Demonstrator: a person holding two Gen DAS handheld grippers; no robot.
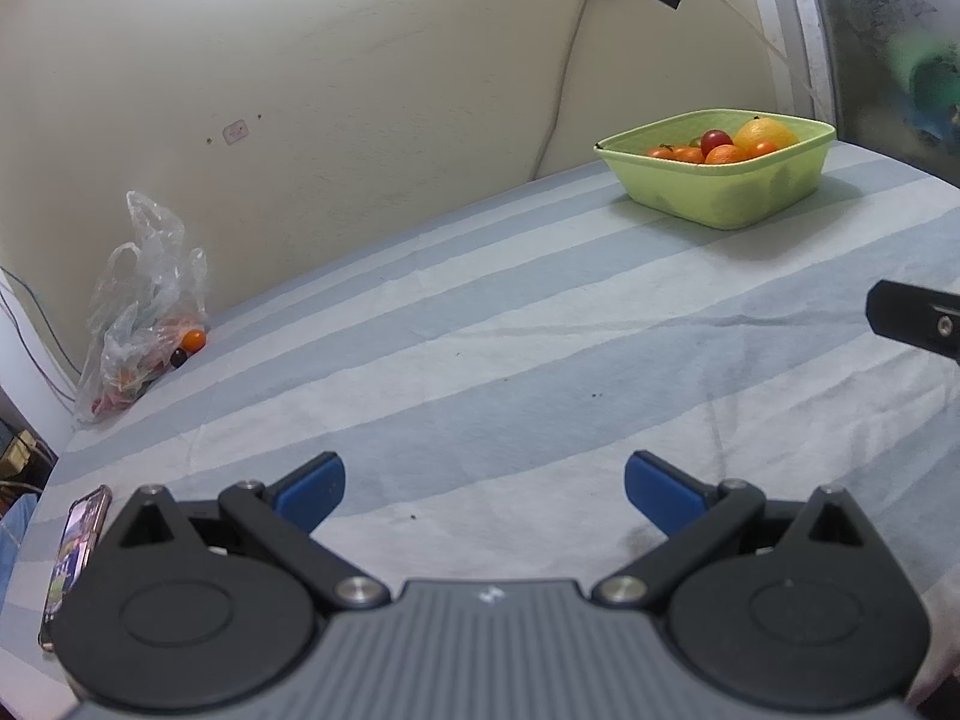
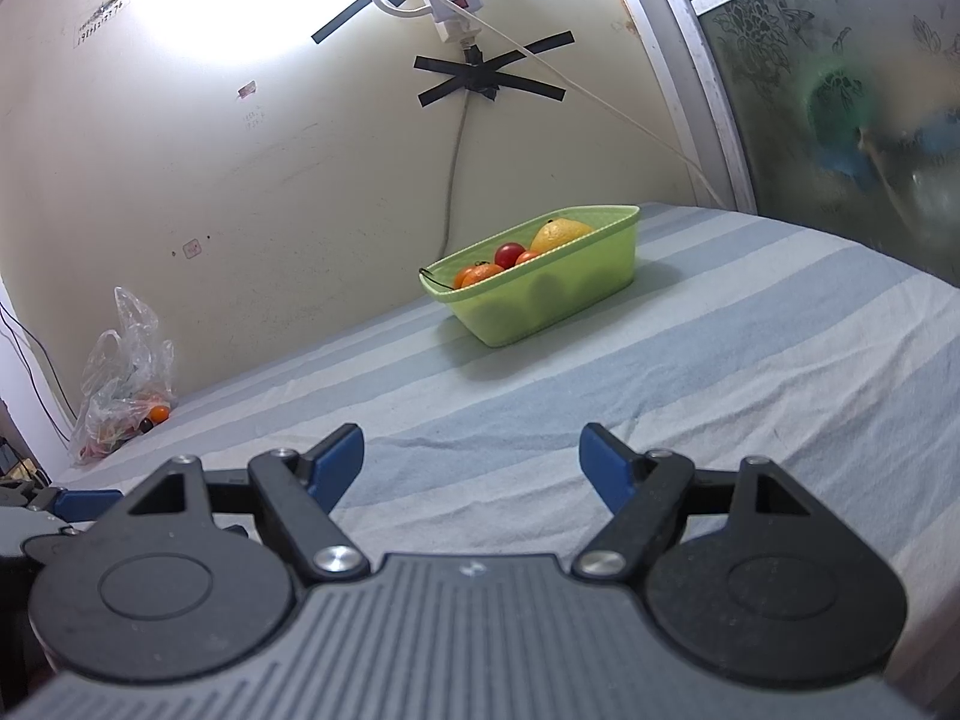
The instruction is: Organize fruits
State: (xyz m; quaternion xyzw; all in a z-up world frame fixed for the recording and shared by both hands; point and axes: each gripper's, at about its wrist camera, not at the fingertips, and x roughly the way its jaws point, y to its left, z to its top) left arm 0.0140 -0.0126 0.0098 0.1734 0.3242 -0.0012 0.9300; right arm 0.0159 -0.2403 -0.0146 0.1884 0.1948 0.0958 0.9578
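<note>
A light green plastic basket [image 1: 762, 195] [image 2: 540, 306] stands at the far side of the striped cloth. It holds a yellow fruit [image 1: 765, 133] [image 2: 558, 235], a red tomato [image 1: 716, 139] [image 2: 509, 253] and several small orange fruits [image 1: 725, 154] [image 2: 478, 273]. A clear plastic bag [image 1: 141, 306] [image 2: 123, 381] with small fruits lies at the far left by the wall; an orange fruit [image 1: 194, 339] [image 2: 158, 413] sits at its mouth. My left gripper [image 1: 483, 483] is open and empty above the cloth. My right gripper [image 2: 471, 462] is open and empty, well short of the basket.
A phone [image 1: 75, 552] lies at the cloth's left edge. The wall runs close behind the basket and bag, with a cable [image 2: 454, 168] hanging down it. A frosted glass door [image 2: 840, 120] stands on the right. Part of the right gripper [image 1: 915, 321] shows in the left wrist view.
</note>
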